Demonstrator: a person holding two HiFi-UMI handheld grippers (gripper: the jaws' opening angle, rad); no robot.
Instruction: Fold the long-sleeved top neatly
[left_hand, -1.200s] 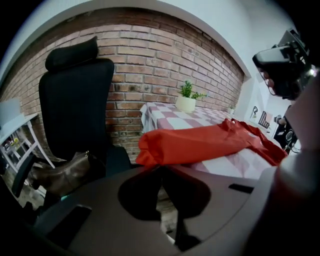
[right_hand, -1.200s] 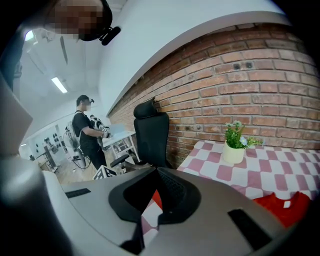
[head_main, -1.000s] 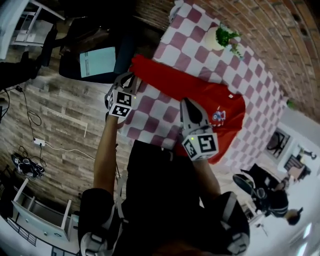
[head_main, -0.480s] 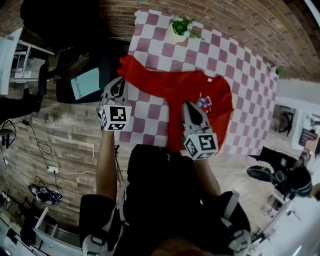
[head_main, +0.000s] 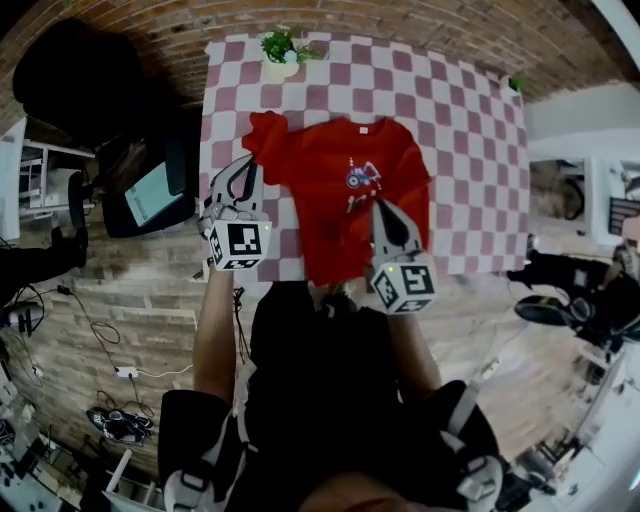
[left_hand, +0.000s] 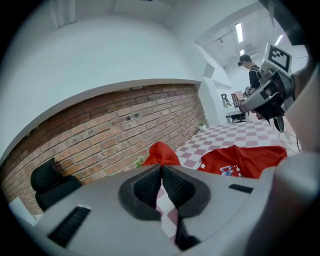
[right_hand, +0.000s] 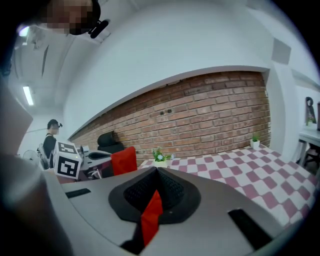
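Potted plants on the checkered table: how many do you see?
2: one potted plant at the table's far left edge; a smaller one at its far right corner.

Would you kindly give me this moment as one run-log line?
red top: body on checked table | left gripper: shut on its sleeve | right gripper: shut on its fabric

Count: one red top (head_main: 330, 200), one checkered table (head_main: 470, 150). Two grippers: left gripper (head_main: 243, 168), right gripper (head_main: 383, 207). One marker cube on each, so two: left cube (head_main: 240, 245), right cube (head_main: 403, 285). Two plants: one potted plant (head_main: 280, 48) at the table's far edge, one smaller plant (head_main: 516, 84) near its far right corner. One black chair (left_hand: 47, 176). One person (left_hand: 252, 75) standing in the background.
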